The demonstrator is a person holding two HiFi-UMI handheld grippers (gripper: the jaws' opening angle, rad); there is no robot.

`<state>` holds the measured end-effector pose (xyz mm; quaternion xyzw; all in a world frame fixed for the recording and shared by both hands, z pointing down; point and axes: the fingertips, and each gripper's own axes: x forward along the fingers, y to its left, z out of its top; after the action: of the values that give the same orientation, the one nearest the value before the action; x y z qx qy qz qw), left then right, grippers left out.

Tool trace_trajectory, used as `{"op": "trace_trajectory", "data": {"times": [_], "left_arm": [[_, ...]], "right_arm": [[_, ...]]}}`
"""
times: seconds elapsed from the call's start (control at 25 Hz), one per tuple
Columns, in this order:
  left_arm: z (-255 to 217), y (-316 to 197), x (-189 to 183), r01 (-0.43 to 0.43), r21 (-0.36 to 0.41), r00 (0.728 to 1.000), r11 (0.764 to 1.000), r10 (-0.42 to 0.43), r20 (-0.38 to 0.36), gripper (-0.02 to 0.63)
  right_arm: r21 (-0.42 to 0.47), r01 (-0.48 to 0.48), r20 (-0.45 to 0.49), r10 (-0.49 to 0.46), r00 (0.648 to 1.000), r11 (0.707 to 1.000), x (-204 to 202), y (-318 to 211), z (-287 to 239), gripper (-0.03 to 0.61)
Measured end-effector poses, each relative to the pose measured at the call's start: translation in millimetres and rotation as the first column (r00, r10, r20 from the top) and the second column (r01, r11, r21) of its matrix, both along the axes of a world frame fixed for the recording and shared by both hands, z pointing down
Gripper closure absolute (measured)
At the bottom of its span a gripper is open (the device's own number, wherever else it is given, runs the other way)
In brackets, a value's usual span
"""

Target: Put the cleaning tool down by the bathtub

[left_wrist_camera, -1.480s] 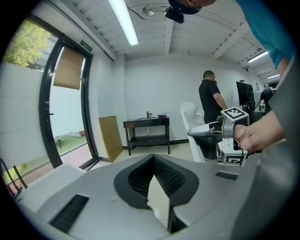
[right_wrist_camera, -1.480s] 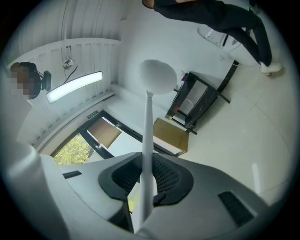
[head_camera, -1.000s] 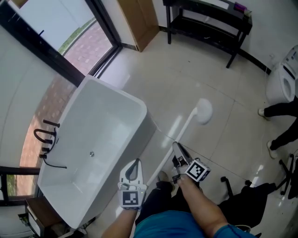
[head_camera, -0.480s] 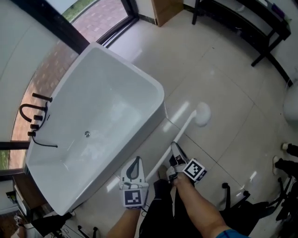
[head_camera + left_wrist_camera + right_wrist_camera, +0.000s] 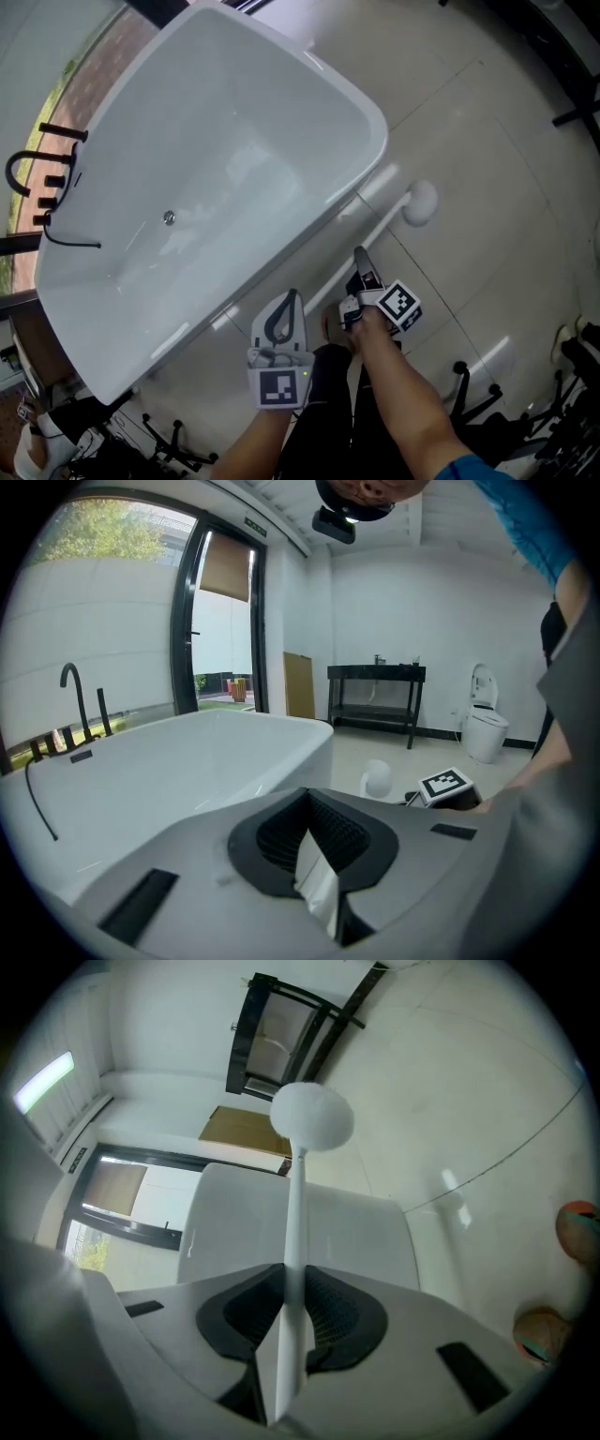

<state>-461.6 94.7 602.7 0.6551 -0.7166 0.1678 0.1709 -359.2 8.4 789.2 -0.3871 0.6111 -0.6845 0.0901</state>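
Note:
The white bathtub [image 5: 373, 141] fills the upper left of the head view. The cleaning tool is a white stick [image 5: 377, 234] with a round white head [image 5: 420, 202]. It lies along the tub's near side, with its head low by the tub's corner. I cannot tell whether the head touches the floor. My right gripper [image 5: 359, 259] is shut on the stick's near end. In the right gripper view the stick [image 5: 294, 1222] runs out from between the jaws to the head [image 5: 311, 1116]. My left gripper [image 5: 292, 300] hovers beside the tub, shut and holding nothing [image 5: 309, 829].
A black faucet [image 5: 36, 176] stands on the tub's far rim. Chair bases [image 5: 469, 394] sit on the tiled floor behind me. The person's feet [image 5: 544, 1333] are near the right gripper. A toilet [image 5: 486, 729] and a black shelf table [image 5: 375, 701] stand by the far wall.
Both grippers have sunk toward the floor beside the tub. The tool came down with the right gripper, and its head now lies close to the tub's corner.

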Motion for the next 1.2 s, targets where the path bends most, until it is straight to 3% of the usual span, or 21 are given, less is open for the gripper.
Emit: {"op": "trace_trajectory", "data": {"times": [0.28, 0.4, 0.52, 0.64, 0.8, 0.88, 0.96, 1.0, 1.2], "left_arm": [[33.6, 11.5, -8.7, 0.025, -0.046, 0.998, 0.999, -0.027, -0.049, 0.611], [35.9, 11.9, -7.6, 0.032, -0.048, 0.998, 0.998, -0.034, -0.051, 0.611], [36.7, 11.1, 1.5, 0.032, -0.042, 0.997, 0.999, -0.035, -0.062, 0.611], [39.3, 14.9, 8.9, 0.033, -0.053, 0.996, 0.998, -0.037, -0.080, 0.611], [32.5, 16.8, 14.1, 0.046, -0.044, 0.995, 0.998, -0.050, -0.089, 0.611], [27.2, 18.9, 13.9, 0.054, -0.042, 0.994, 0.998, -0.057, -0.088, 0.611], [18.8, 21.5, 13.9, 0.066, -0.042, 0.993, 0.997, -0.069, -0.093, 0.611], [13.0, 21.7, 15.6, 0.065, -0.035, 0.993, 0.997, -0.068, -0.096, 0.611], [8.6, 25.0, 31.8, 0.032, -0.034, 0.994, 0.999, -0.035, -0.108, 0.611]], "right_arm": [[-0.059, 0.043, 0.001, -0.043, 0.999, 0.997, -36.1, -7.3, 65.9, 0.481], [-0.102, 0.131, 0.022, -0.129, 0.991, 0.986, -57.1, -5.8, 93.2, 0.298], [-0.089, 0.252, 0.031, -0.250, 0.968, 0.964, -58.2, 6.3, 100.8, 0.295], [-0.068, 0.277, 0.058, -0.273, 0.960, 0.958, -52.1, 17.2, 98.2, 0.371], [-0.040, 0.323, -0.019, -0.324, 0.946, 0.946, -52.7, 12.4, 101.3, 0.378], [-0.026, 0.387, -0.043, -0.388, 0.921, 0.922, -65.2, 11.3, 103.0, 0.393], [-0.013, 0.466, -0.015, -0.466, 0.885, 0.885, -86.8, 16.6, 102.5, 0.262], [0.001, 0.503, 0.000, -0.503, 0.864, 0.864, -97.1, 19.5, 100.7, 0.235], [0.057, 0.622, -0.023, -0.622, 0.782, 0.781, -108.7, 27.9, 99.6, 0.233]]}}
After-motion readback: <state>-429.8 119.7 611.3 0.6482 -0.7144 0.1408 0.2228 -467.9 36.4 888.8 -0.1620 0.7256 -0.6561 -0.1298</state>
